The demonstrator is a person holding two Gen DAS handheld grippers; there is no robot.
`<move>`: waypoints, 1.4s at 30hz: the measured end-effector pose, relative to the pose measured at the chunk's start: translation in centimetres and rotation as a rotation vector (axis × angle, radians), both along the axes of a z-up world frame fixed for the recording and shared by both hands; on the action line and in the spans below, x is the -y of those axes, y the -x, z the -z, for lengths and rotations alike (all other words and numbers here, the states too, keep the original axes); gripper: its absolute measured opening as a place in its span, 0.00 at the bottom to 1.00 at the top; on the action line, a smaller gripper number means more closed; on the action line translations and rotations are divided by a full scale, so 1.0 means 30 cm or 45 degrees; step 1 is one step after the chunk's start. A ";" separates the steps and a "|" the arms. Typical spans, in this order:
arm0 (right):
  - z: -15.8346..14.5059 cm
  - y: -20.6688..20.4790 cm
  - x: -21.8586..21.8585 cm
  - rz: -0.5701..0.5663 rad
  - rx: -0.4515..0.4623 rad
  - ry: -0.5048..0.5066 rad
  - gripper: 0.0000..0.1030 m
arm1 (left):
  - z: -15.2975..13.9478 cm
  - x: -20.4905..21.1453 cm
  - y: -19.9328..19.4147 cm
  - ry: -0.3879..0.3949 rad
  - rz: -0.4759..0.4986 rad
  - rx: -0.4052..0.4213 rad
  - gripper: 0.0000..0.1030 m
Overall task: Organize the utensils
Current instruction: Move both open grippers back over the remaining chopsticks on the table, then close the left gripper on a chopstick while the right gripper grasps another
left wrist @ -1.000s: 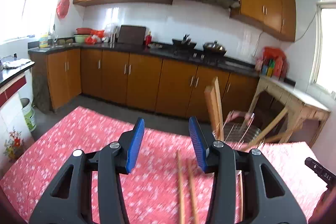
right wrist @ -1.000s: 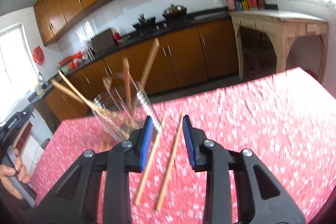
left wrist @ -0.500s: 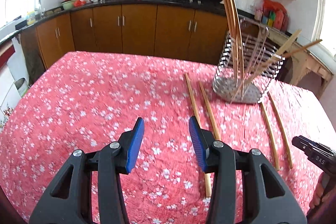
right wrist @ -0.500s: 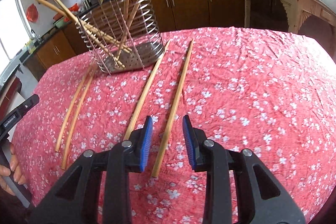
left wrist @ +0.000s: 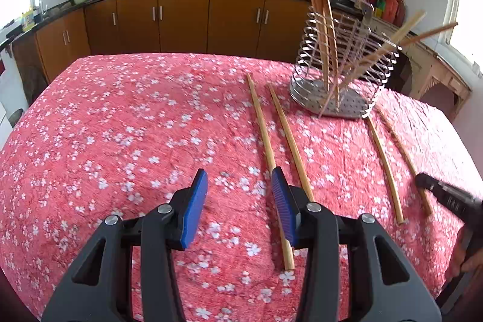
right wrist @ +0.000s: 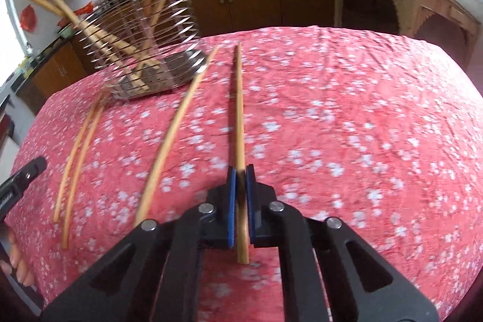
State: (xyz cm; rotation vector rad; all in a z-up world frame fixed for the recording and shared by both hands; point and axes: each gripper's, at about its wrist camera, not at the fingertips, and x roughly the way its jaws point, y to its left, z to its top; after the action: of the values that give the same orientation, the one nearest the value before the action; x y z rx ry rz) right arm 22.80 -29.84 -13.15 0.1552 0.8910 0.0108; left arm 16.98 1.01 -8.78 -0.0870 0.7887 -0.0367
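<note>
Wooden chopstick (right wrist: pixel 239 110) between closed right gripper (right wrist: pixel 240 171) jaws.

A table under a red floral cloth (left wrist: pixel 120 125) carries a wire utensil holder (left wrist: pixel 341 74) near its far edge and four loose chopsticks (left wrist: pixel 265 141) nearer.

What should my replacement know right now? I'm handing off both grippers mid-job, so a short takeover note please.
Right gripper: shut on the rightmost chopstick, which is not yet lifted clear.
Left gripper: open, empty, low over the tablecloth beside the left pair.
Wire holder stands at the far side and already holds several chopsticks.
Left to do: four loose chopsticks lie on the cloth, the gripped one, its neighbour and the left pair. All go into the holder.
</note>
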 end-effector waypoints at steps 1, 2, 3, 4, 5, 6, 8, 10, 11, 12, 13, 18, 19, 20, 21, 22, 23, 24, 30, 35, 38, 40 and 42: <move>0.000 -0.003 0.030 0.050 -0.001 0.010 0.08 | 0.005 0.007 0.001 0.001 0.010 -0.007 0.43; -0.001 -0.004 0.058 0.097 -0.004 0.011 0.08 | 0.010 0.015 0.001 0.001 0.020 -0.012 0.43; -0.002 -0.003 0.093 0.158 -0.008 0.006 0.07 | 0.013 0.022 0.002 -0.003 0.028 -0.016 0.43; -0.001 -0.003 0.113 0.191 -0.012 -0.002 0.07 | 0.016 0.030 0.002 -0.008 0.036 -0.020 0.43; -0.001 -0.002 0.136 0.224 -0.015 -0.011 0.07 | 0.022 0.040 0.001 -0.017 0.046 -0.028 0.43; -0.001 -0.001 0.151 0.236 -0.017 -0.015 0.07 | 0.026 0.050 -0.001 -0.028 0.053 -0.037 0.43; 0.001 0.001 0.156 0.226 -0.018 -0.020 0.07 | 0.037 0.067 -0.007 -0.054 0.063 -0.059 0.43; 0.001 0.001 0.150 0.215 -0.017 -0.011 0.07 | 0.046 0.079 -0.016 -0.067 0.070 -0.084 0.43; 0.001 0.001 0.147 0.209 -0.017 -0.011 0.07 | 0.049 0.085 -0.020 -0.076 0.066 -0.092 0.43; 0.001 -0.001 0.142 0.198 -0.017 -0.013 0.07 | 0.050 0.087 -0.023 -0.078 0.067 -0.097 0.43; 0.002 0.001 0.140 0.191 -0.017 -0.015 0.07 | 0.054 0.092 -0.027 -0.087 0.068 -0.107 0.42; 0.003 -0.008 0.082 0.134 -0.015 -0.004 0.08 | 0.067 0.101 -0.049 -0.162 0.030 -0.133 0.13; 0.004 -0.009 0.073 0.122 -0.014 0.004 0.08 | 0.067 0.092 -0.057 -0.165 0.020 -0.134 0.10; 0.004 -0.010 0.064 0.102 -0.013 0.021 0.08 | 0.068 0.076 -0.067 -0.172 -0.001 -0.135 0.07; 0.003 -0.008 0.060 0.093 -0.011 0.032 0.08 | 0.067 0.059 -0.075 -0.176 -0.023 -0.137 0.07; 0.004 -0.006 0.056 0.082 -0.008 0.040 0.07 | 0.068 0.030 -0.088 -0.179 -0.061 -0.139 0.07; 0.004 -0.007 0.056 0.074 -0.007 0.043 0.08 | 0.069 -0.002 -0.100 -0.178 -0.098 -0.142 0.07; 0.003 -0.008 0.054 0.068 -0.006 0.045 0.08 | 0.069 -0.029 -0.109 -0.176 -0.122 -0.144 0.07; 0.005 -0.006 0.041 0.052 0.003 0.079 0.08 | 0.070 -0.089 -0.123 -0.153 -0.141 -0.142 0.07; 0.005 0.001 0.059 0.050 0.003 0.048 0.08 | 0.071 -0.090 -0.123 -0.163 -0.136 -0.144 0.08; 0.005 0.001 0.059 0.051 0.003 0.046 0.08 | 0.071 -0.080 -0.119 -0.151 -0.135 -0.142 0.09; 0.004 0.001 0.060 0.051 0.003 0.049 0.08 | 0.068 -0.083 -0.126 -0.140 -0.134 -0.141 0.09; 0.003 0.000 0.057 0.052 0.002 0.054 0.08 | 0.067 -0.088 -0.124 -0.133 -0.128 -0.140 0.11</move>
State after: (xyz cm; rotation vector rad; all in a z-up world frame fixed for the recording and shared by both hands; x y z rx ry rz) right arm 22.81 -31.56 -13.24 0.1338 0.8858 -0.0458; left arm 20.70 3.64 -10.79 -0.0298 0.8938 0.1056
